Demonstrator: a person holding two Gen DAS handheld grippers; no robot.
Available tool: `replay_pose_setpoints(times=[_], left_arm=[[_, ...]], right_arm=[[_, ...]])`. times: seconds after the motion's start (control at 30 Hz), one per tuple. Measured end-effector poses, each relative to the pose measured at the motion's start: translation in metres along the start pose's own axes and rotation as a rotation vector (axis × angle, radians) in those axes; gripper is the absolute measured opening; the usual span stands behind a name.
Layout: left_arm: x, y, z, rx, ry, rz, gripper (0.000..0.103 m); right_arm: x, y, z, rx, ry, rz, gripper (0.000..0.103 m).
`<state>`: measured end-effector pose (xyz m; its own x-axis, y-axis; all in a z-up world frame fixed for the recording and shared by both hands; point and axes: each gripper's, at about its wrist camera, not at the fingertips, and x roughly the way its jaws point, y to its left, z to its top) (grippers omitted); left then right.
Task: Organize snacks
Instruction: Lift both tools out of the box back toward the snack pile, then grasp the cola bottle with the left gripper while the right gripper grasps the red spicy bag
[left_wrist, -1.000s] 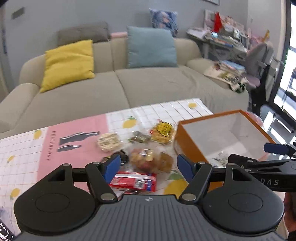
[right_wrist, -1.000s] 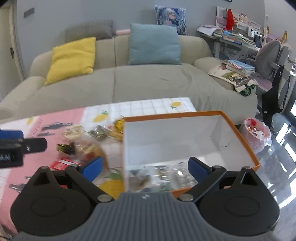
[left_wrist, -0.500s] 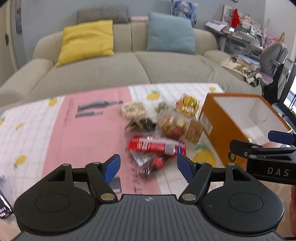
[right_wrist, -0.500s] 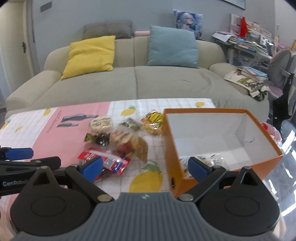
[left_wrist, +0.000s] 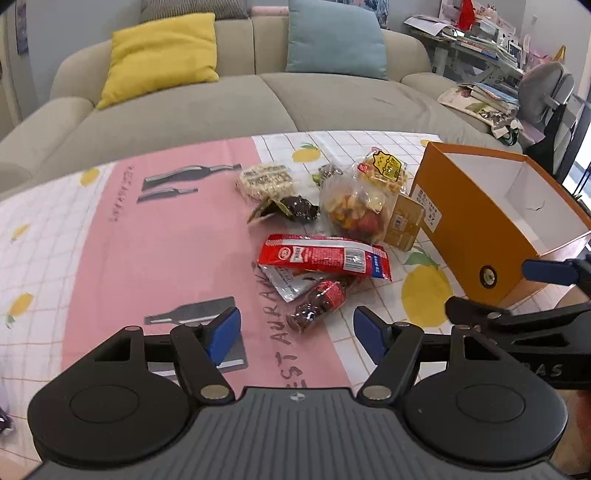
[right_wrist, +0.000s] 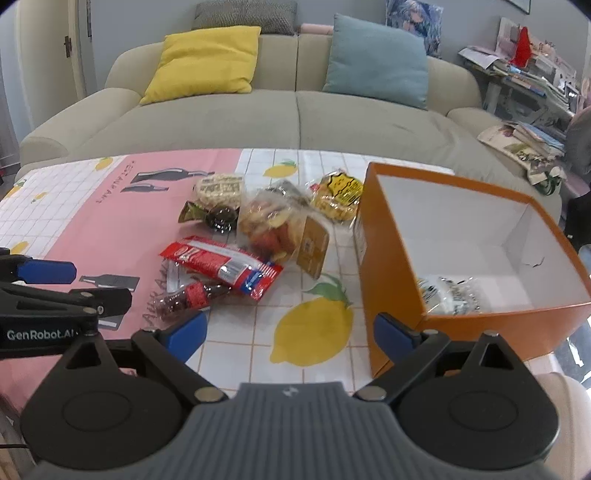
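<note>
Crinkly red wrapper (left_wrist: 324, 257) is lying mid-table w/ other snacks, beside the orange box (right_wrist: 391, 236); looks light, slippery, soft — best pinching a flat end. Left gripper (left_wrist: 296, 336) & right gripper (right_wrist: 289, 334) are both hovering, spread wide, holding nothing.

Ahead of the left gripper's (left_wrist: 296, 334) parted jaws a small bottle-shaped packet (left_wrist: 317, 301) lies on the table (left_wrist: 166, 243), partly under a long flat wrapper (left_wrist: 325, 256); beyond that sit a clear bag of mixed pieces (left_wrist: 352, 210), a round cake (left_wrist: 266, 180) and a bag (left_wrist: 384, 170). The open box (left_wrist: 476, 236) stands to the right of the jaws, touching the pile. Seen past the right gripper's (right_wrist: 289, 338) jaws, a clear packet (right_wrist: 448, 295) lies inside the box, with the sofa (right_wrist: 295, 122) behind the table.
</note>
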<state>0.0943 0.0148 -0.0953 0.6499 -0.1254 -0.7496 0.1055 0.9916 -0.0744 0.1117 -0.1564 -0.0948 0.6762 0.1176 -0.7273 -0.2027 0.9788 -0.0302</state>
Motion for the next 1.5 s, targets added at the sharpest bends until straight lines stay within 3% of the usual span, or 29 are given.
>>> replay_pose_setpoints(times=[0.1,0.4,0.57,0.63,0.83,0.97,1.03,1.1,1.3,1.5], left_arm=[[0.004,0.002,0.002,-0.011,0.0,-0.017,0.081],[0.045,0.005,0.016,0.062,0.069,-0.104,0.075],[0.071,0.006,0.021,0.107,0.125,-0.142,0.075],[0.082,0.005,0.023,0.126,0.162,-0.134,0.069],[0.1,0.002,0.026,0.129,0.216,-0.164,0.066],[0.107,-0.004,0.025,0.144,0.234,-0.136,0.06],[0.112,-0.005,0.025,0.134,0.255,-0.131,0.052],[0.114,-0.005,0.024,0.117,0.267,-0.135,0.047],[0.1,-0.006,0.013,0.07,0.268,-0.117,0.034],[0.075,0.005,-0.009,-0.051,0.289,-0.096,0.034]], right_arm=[[0.009,0.002,0.0,-0.021,0.004,0.006,0.092],[0.043,0.008,0.012,-0.15,0.009,0.059,0.066],[0.067,0.012,0.009,-0.258,0.018,0.075,0.058],[0.074,0.015,0.006,-0.31,0.017,0.073,0.055],[0.087,0.029,-0.002,-0.461,-0.027,0.074,0.047],[0.097,0.036,-0.008,-0.537,-0.048,0.045,0.033],[0.1,0.037,-0.011,-0.567,-0.056,0.041,0.019],[0.1,0.039,-0.014,-0.587,-0.07,0.043,0.012],[0.086,0.037,-0.011,-0.565,-0.088,0.06,0.0],[0.066,0.022,0.004,-0.311,0.06,0.167,0.0]])
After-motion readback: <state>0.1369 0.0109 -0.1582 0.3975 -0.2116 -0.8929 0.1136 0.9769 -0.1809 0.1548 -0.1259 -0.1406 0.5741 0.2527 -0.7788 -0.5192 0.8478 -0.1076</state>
